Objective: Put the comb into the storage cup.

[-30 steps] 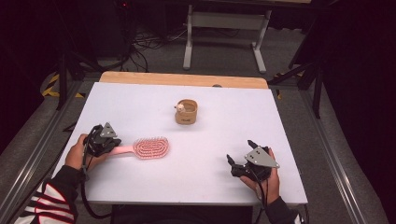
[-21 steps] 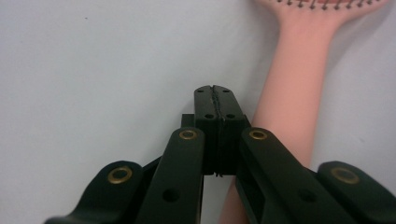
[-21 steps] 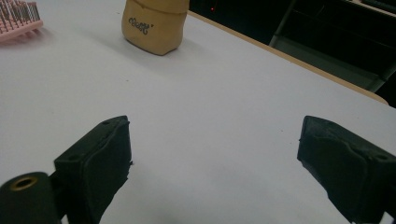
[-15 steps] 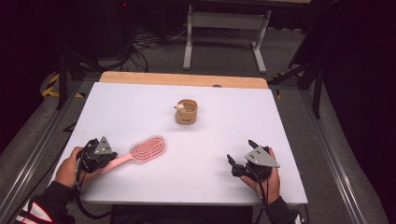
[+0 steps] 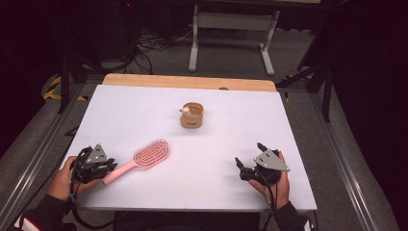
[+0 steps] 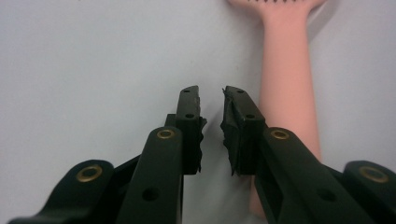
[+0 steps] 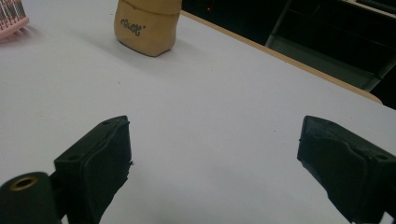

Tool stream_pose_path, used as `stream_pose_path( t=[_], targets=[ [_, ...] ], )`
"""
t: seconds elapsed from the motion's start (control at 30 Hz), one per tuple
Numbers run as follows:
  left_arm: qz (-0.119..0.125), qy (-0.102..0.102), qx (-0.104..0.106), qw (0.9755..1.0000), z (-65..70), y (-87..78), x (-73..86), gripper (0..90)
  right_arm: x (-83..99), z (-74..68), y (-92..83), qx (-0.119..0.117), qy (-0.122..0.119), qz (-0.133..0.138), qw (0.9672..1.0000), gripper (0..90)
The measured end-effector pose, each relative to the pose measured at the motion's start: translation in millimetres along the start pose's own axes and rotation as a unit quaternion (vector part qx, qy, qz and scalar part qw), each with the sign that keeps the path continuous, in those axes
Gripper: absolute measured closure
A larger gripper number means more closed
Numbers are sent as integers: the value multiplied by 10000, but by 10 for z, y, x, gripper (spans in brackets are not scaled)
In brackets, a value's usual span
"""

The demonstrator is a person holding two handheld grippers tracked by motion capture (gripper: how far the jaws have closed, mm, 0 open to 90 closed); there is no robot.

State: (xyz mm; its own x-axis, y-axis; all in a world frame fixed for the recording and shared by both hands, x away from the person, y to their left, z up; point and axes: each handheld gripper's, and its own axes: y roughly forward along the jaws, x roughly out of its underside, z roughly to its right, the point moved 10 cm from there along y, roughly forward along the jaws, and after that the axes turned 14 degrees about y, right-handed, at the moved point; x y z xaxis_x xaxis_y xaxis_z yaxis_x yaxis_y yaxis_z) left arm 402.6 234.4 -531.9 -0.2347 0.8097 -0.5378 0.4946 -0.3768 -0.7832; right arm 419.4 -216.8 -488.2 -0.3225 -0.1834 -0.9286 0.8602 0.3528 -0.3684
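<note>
The left gripper sits low at the near left of the bench, its fingers just opened to a narrow empty gap, while the right gripper rests at the near right, fingers spread wide, both hand-held.

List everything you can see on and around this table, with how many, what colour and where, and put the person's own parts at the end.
Pink plastic hairbrush: one, pink, near left of the table, handle pointing at the left claw.
Tan round fabric pouch: one, tan, middle of the table toward the far edge.
White tabletop: one, white, under everything.
Wooden strip: one, light wood, along the far edge of the table.
Grey metal stand: one, grey, on the floor beyond the table.
Left claw: one, black, jaws slightly apart and just opened, nothing between them, the brush handle beside it.
Right claw: one, black, jaws wide open and empty, near right of the table.
</note>
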Motion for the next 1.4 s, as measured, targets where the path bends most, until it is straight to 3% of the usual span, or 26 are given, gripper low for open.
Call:
stream_pose_path(
  t=[0.13, 0.3, 0.47, 0.53, 0.63, 0.87, 1.07, 1.13, 1.17, 1.2, 1.4],
  targets=[
    [194, -4, 68, 9998, 12, -52, -83, 723, 6, 12, -3, 12, 6, -7, 10000, 103],
    [239, -22, 8, 9997, 22, -45, -147, 644, 4, 19, -8, 9, 7, -3, 10000, 103],
    [333, -136, -23, 9994, -6, -65, -170, 424, 14, 12, 1, 4, -19, -38, 10000, 103],
    [428, -169, 116, 9989, 20, -68, -184, 334, 18, 6, 4, -7, -21, -49, 10000, 103],
    [442, -246, 148, 9986, 33, -38, -198, 210, 25, -4, 7, -24, -39, -68, 10000, 103],
    [670, -439, 201, 9966, 63, 15, -275, 104, 42, -21, 17, -49, -97, -131, 9999, 105],
    [345, -317, 193, 9987, 74, 137, -286, 130, 47, -27, 21, -65, -109, -162, 9998, 105],
    [129, -299, 196, 9993, 63, 181, -288, 159, 50, -28, 26, -68, -122, -169, 9998, 105],
    [-6, -280, 259, 9993, 73, 213, -303, 178, 52, -30, 29, -69, -123, -176, 9997, 105],
    [-102, -250, 305, 9992, 81, 229, -313, 253, 57, -34, 30, -64, -130, -182, 9997, 105],
    [-376, -193, 677, 9968, 132, 336, -386, 404, 60, -23, 28, -55, -102, -183, 9998, 105]
  ],
)
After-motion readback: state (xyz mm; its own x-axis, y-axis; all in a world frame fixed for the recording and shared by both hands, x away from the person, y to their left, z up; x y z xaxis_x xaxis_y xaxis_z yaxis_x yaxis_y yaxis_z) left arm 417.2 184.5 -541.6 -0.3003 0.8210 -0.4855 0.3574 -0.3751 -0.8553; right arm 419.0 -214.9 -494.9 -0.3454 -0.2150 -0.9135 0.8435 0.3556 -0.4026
